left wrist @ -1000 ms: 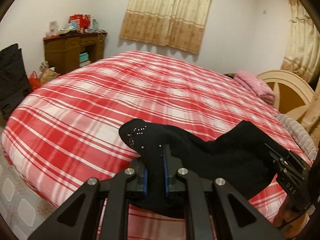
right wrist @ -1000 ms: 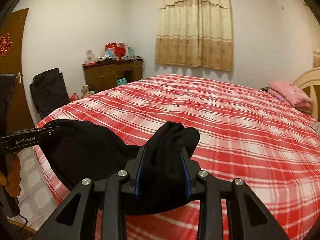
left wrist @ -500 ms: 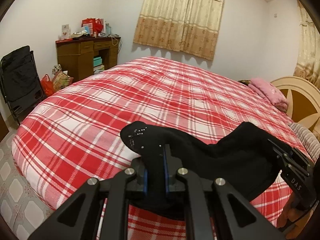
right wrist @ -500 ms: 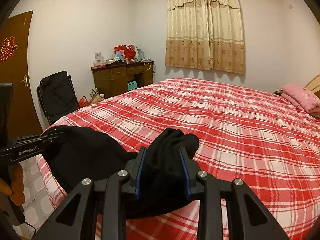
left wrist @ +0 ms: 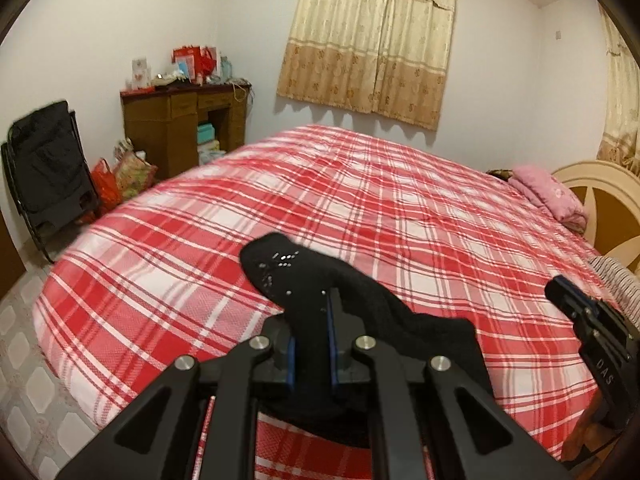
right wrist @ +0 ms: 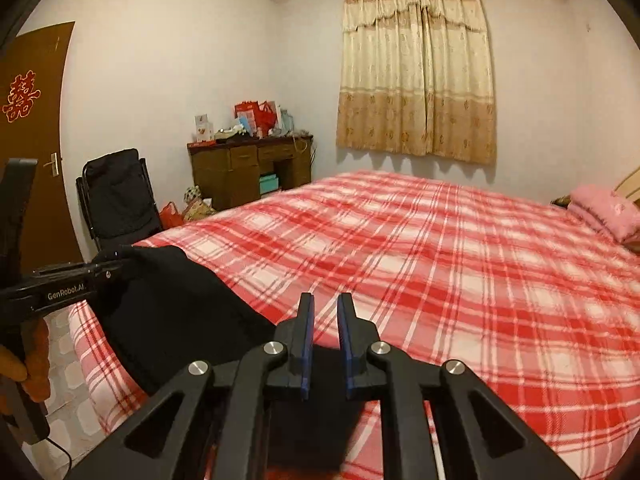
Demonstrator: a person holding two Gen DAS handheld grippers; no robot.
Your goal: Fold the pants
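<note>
— Where are the pants (left wrist: 320, 300)?
— At the near edge of the bed (left wrist: 400, 208), unfolded. My left tongs (left wrist: 311, 344) grip them; my right tongs (right wrist: 325, 344) are slightly apart, holding nothing

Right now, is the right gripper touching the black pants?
Apart. The right wrist view shows the right gripper with bed cover visible between its blue pads and no cloth there; the black pants hang from the left gripper.
</note>
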